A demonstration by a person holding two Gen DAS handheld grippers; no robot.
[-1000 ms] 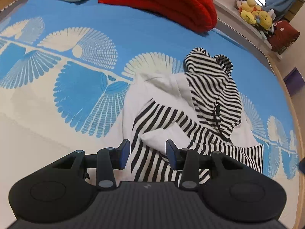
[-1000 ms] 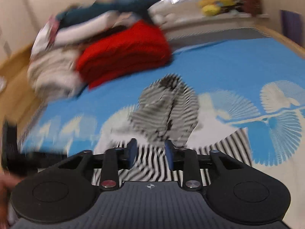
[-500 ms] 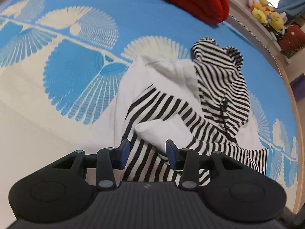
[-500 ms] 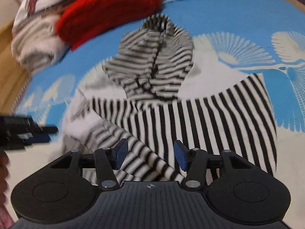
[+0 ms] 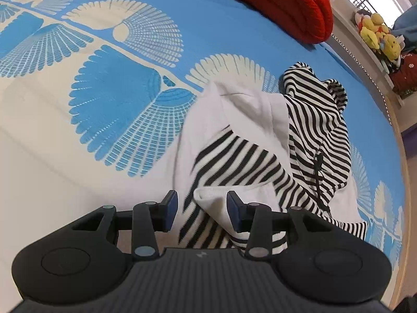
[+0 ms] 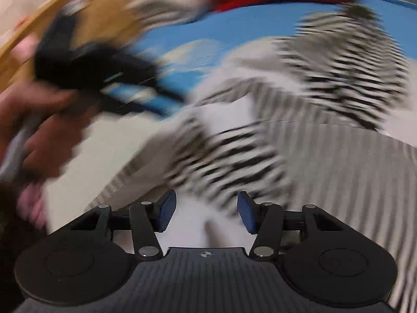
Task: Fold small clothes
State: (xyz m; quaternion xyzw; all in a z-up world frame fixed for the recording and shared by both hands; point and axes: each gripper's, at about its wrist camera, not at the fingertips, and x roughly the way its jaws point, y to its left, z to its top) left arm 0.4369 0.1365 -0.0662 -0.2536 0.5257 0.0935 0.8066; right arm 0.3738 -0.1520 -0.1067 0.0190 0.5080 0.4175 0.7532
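**Lying crumpled on the bed, striped hoodie between open jaws**

Sprawling ahead of both grippers: black-and-white striped hoodie [image 5: 307,140], rumpled on the blue and cream bedspread [image 5: 109,52], hood farthest from the jaws. Poking in between the parted jaws of the left gripper [image 5: 202,210]: a white cuff [image 5: 213,200], unclamped, close to the right-side pad. Standing apart over blurred striped cloth: jaws of the right gripper [image 6: 206,211], gripping nothing. Beyond the hoodie, far ahead: red knit blanket [image 5: 281,2]. Ahead and right, off the bed: yellow plush toys [image 5: 378,34].
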